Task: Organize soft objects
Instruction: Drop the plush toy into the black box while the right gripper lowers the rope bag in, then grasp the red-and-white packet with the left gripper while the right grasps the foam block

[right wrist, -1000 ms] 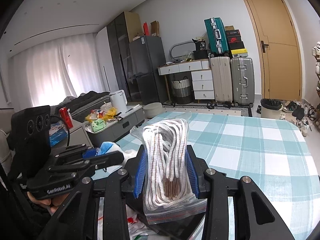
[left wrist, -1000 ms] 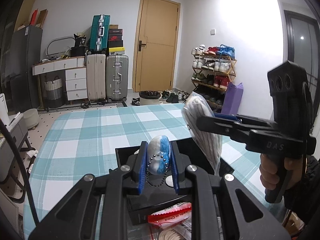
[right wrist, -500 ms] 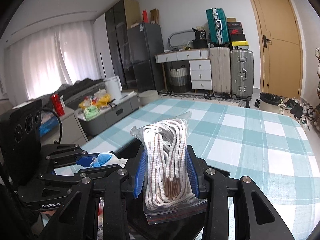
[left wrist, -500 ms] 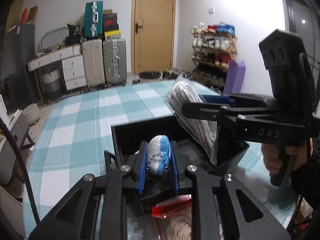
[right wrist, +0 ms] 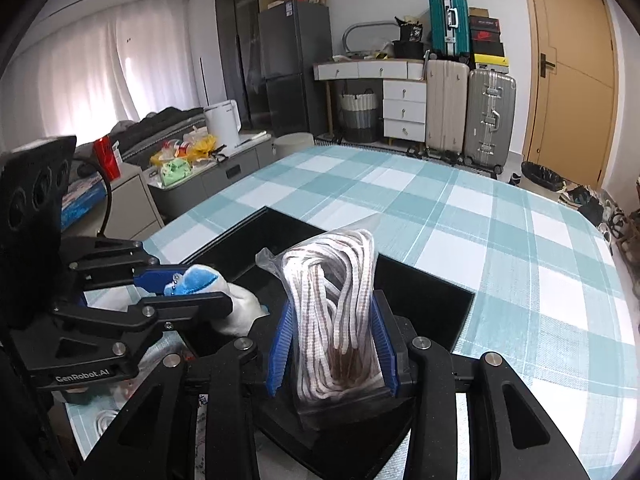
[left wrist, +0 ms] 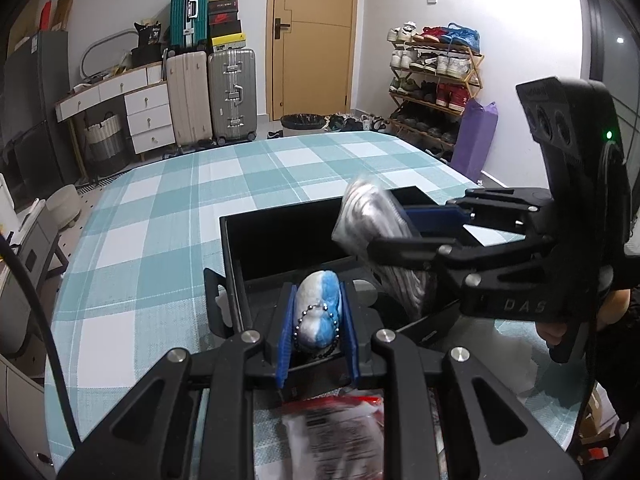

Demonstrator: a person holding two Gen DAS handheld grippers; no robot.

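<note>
The left claw (left wrist: 316, 330) pinches a blue-and-white plush toy (left wrist: 320, 312) over the black box (right wrist: 424, 300) on the checked table (left wrist: 160, 220). The right claw (right wrist: 334, 346) pinches a bagged rope bundle (right wrist: 334, 304) above the same box.

The room has white walls and a tan wooden door (left wrist: 312, 40). Beside it stand suitcases (left wrist: 210, 92) and white drawers (left wrist: 148, 114). A rack of shoes (left wrist: 434, 68) sits by the wall. White curtains (right wrist: 100, 76) glow with daylight next to a dark fridge (right wrist: 294, 68). The table wears a blue checked cloth (left wrist: 168, 220).
</note>
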